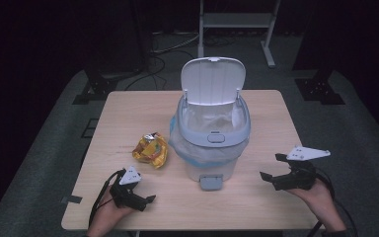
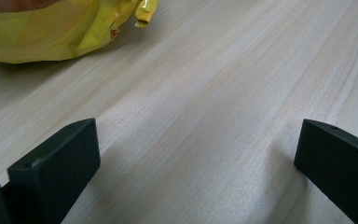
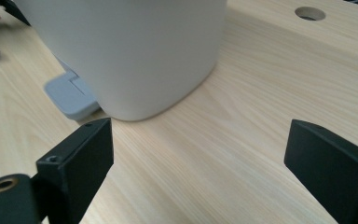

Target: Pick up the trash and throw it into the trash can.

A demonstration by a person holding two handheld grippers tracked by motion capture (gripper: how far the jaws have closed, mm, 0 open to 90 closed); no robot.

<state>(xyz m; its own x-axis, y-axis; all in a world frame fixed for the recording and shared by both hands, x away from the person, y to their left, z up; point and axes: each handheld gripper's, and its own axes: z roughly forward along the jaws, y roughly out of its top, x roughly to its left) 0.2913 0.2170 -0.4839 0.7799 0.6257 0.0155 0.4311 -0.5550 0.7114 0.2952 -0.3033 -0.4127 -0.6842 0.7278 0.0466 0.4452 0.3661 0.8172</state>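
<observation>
A white pedal bin [image 1: 212,143] stands mid-table with its lid [image 1: 212,81] raised and a liner bag folded over the rim. Its grey pedal [image 1: 210,182] faces the front edge. A crumpled yellow wrapper [image 1: 151,150] lies on the table just left of the bin. My left gripper [image 1: 147,202] rests at the front left, open and empty, a short way in front of the wrapper [image 2: 51,28]. My right gripper [image 1: 271,166] sits low at the front right, open and empty, pointing at the bin's base [image 3: 130,51] and pedal [image 3: 70,95].
The light wooden table [image 1: 128,113] has a round cable hole [image 3: 310,13] beyond the bin. A metal frame [image 1: 237,22] and cables lie on the dark floor behind the table. Bare tabletop lies between each gripper and the bin.
</observation>
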